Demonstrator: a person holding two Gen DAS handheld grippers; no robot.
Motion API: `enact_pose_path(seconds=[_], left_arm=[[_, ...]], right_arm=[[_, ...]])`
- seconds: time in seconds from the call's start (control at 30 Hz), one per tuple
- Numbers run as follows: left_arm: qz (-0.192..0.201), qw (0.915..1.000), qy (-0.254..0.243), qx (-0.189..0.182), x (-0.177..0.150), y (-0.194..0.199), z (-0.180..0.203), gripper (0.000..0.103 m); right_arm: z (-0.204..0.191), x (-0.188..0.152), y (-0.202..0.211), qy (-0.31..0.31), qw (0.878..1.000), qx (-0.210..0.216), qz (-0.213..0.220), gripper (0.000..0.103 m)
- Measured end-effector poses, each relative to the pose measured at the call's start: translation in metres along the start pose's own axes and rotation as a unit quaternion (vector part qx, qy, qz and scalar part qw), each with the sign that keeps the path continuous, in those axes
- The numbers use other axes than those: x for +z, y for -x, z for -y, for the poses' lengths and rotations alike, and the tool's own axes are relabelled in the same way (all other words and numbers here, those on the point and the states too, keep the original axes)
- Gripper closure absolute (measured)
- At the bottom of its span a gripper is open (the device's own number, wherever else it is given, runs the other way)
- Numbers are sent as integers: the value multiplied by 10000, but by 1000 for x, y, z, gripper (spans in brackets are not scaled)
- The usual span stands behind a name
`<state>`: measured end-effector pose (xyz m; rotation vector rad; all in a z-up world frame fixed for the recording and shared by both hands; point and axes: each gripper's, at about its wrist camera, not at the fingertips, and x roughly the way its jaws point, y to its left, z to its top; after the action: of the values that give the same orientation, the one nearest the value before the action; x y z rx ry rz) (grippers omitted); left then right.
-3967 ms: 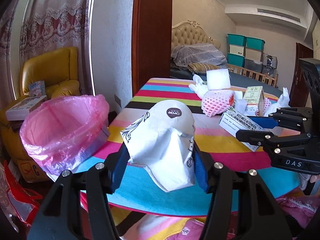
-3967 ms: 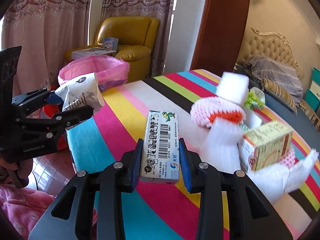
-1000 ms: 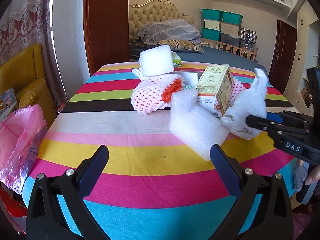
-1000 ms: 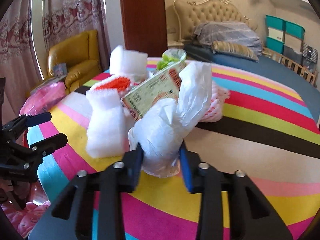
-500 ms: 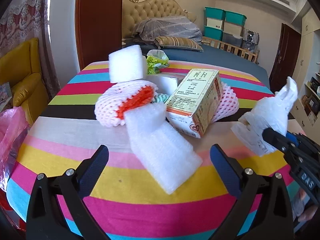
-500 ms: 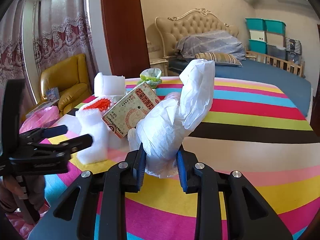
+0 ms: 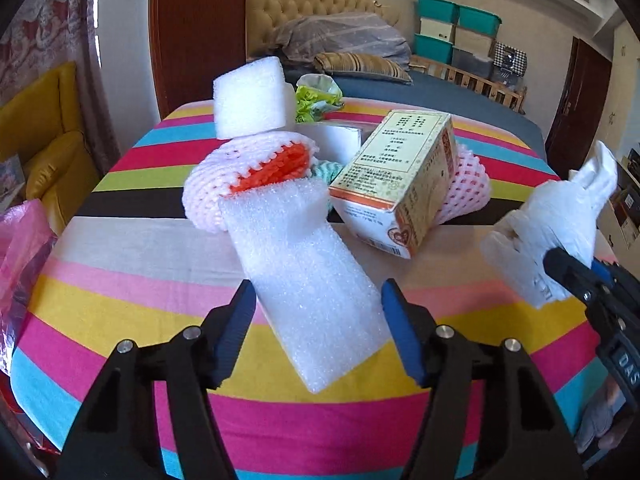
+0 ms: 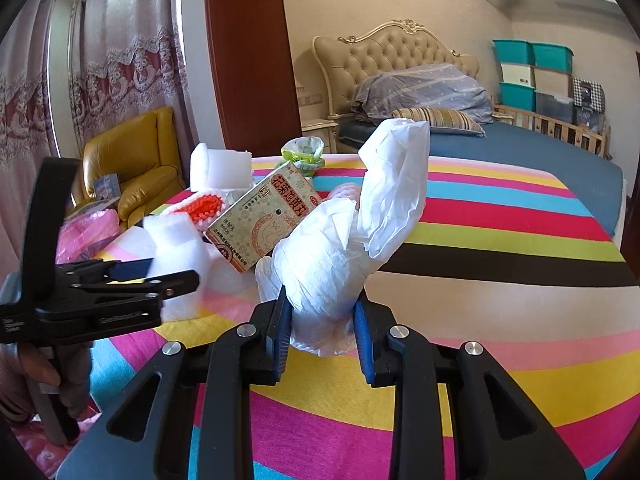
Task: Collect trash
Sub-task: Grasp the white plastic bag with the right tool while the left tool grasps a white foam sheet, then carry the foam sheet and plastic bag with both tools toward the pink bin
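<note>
The right gripper [image 8: 322,332] has its jaws closed on a crumpled white bag [image 8: 348,236], held above the striped table [image 8: 500,308]. The left gripper [image 7: 318,316] has its jaws spread either side of a white foam strip [image 7: 304,276], not visibly pressing it; the strip lies on the table, leaning against a net-wrapped bundle [image 7: 248,172] beside a carton [image 7: 400,184].
</note>
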<state>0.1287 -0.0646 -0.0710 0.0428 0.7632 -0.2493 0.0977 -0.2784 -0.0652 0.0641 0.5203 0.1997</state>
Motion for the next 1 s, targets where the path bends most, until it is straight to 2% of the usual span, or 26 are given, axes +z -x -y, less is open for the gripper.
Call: enact_pose_path(seconds=[0.23,0.3,0.37,0.43,0.47,0.67,1.0], left_arm=[[5,9995,218,-228,-12,11,-21,38],[-61,9995,261,-179,-12,8,-22,28],[-88,9991,359,-214,-13,5,-25,28],[-59,9992,299,-243,-12,7,-24,34],[-18,9993,226,-292,-12,8,-23,41],[389,9991,-129,-91,-17,32,-18,43],[942,9954,-147,29,-31,61,-33,42]], right_arm=[[-3,2,-5,75,9999,-19,-77,75],[-2,2,-6,68,9999,-17,-94,75],[-3,2,-6,74,9999,-16,-92,75],[-4,2,-6,84,9999,-5,-99,75],[-4,2,-6,95,9999,-1,-104,75],[-9,1,-6,183,9998,47,-86,75],[-22,-3,0,361,9993,114,-59,75]])
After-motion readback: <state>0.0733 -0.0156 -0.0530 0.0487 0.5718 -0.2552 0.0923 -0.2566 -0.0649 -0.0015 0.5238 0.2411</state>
